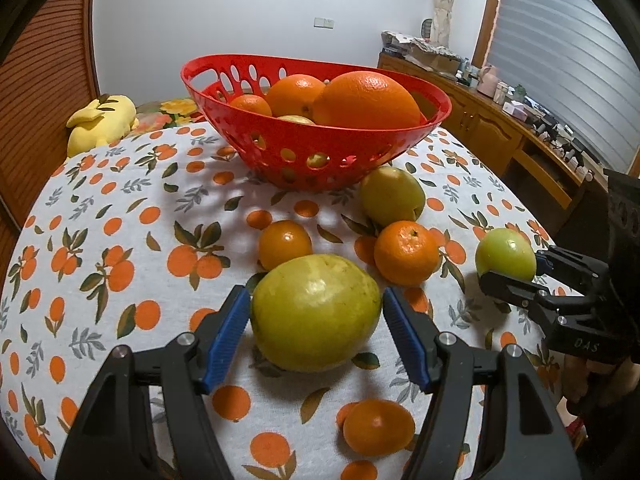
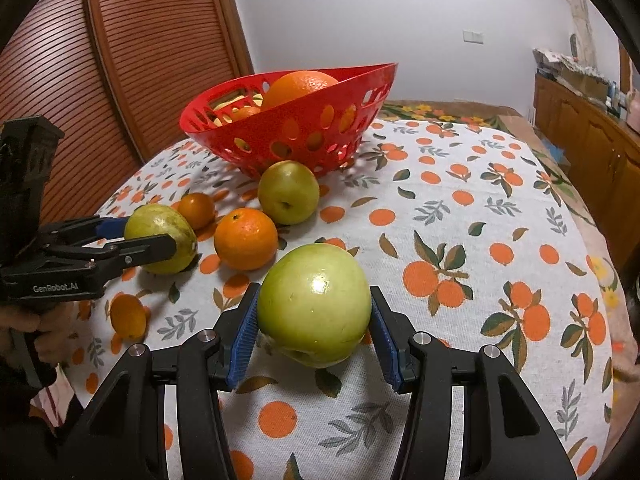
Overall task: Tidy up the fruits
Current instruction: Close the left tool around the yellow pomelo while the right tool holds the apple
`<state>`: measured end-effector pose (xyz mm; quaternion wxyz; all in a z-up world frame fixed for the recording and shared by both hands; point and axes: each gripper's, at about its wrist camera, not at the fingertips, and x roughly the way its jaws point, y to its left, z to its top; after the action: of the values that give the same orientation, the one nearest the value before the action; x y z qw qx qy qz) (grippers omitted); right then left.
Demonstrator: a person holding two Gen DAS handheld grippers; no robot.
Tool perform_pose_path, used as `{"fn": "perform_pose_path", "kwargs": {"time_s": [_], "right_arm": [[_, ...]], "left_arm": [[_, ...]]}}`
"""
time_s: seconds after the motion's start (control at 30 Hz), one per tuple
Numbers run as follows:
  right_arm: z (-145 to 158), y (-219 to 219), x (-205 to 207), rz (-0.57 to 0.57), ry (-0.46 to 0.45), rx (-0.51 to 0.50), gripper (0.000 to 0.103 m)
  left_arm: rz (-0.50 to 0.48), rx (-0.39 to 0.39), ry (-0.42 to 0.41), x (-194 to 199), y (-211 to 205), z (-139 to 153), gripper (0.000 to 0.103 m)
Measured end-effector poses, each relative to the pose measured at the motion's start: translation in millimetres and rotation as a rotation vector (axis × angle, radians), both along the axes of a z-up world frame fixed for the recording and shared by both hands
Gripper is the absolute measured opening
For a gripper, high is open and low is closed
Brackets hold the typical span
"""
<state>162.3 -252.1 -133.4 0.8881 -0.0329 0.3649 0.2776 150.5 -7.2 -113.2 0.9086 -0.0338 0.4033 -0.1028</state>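
Observation:
A red perforated basket (image 1: 320, 142) (image 2: 280, 120) stands at the back of the table and holds several oranges (image 1: 366, 98). In front of it, my left gripper (image 1: 316, 304) (image 2: 146, 236) is shut on a large yellow-green fruit (image 1: 316, 312) (image 2: 160, 220) that rests on the cloth. To the right, my right gripper (image 2: 315, 312) (image 1: 512, 270) is shut on a green apple (image 2: 314, 304) (image 1: 506, 254). Loose on the cloth are a yellow-green pear-like fruit (image 1: 392, 196) (image 2: 288, 192), a mandarin (image 1: 406, 252) (image 2: 245, 239) and two smaller mandarins (image 1: 285, 243) (image 1: 378, 426).
The round table wears an orange-print cloth (image 2: 480, 220). A yellow plush toy (image 1: 102, 124) lies beyond its far left edge. A louvred wooden door (image 2: 120, 60) is on the left and a cluttered wooden sideboard (image 1: 500, 120) on the right. A hand (image 2: 24, 320) holds the left gripper's handle.

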Motion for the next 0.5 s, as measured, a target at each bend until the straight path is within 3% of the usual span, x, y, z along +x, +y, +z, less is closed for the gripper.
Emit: {"fn": "perform_pose_path", "kwargs": {"time_s": [0.5], "right_arm": [[-0.1, 2.2, -3.4, 0.0, -0.023, -0.015, 0.053]], "left_arm": [[-0.002, -0.019, 0.023, 1.0, -0.9, -8.9, 0.069]]}}
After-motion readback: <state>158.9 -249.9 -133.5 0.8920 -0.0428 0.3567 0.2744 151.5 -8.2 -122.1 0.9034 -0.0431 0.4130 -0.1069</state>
